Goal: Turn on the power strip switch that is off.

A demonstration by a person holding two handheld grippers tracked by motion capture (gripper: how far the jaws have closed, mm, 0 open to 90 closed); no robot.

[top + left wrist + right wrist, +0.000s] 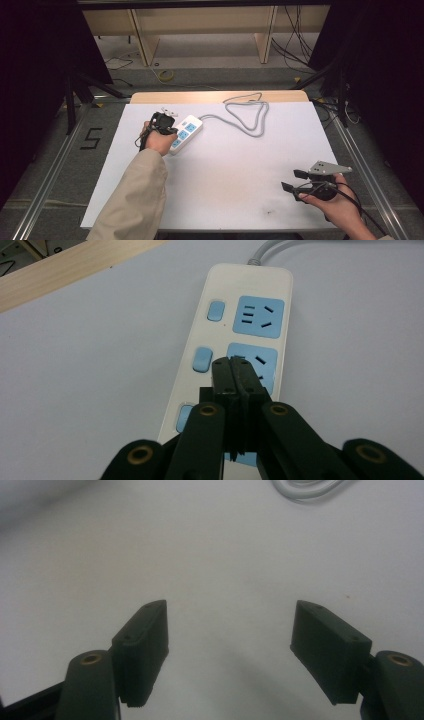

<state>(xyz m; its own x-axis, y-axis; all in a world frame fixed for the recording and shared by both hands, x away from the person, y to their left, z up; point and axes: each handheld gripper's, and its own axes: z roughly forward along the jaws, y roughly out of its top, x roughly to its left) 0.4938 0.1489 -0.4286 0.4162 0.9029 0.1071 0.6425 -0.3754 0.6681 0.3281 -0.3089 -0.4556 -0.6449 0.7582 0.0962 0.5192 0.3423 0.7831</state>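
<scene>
Over the power strip (235,340), closed left claw (233,361).

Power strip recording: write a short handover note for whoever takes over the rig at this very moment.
Left gripper: shut, nothing between its jaws, tips over the power strip at its middle socket, beside the middle blue switch; contact cannot be told.
Right gripper: open, holding nothing, over the bare white table at near right.
Power strip lies flat at far left; its grey cable loops behind it.
Done: left gripper brought to the strip.
Left: probably pressing a switch; nothing is plugged in.
</scene>
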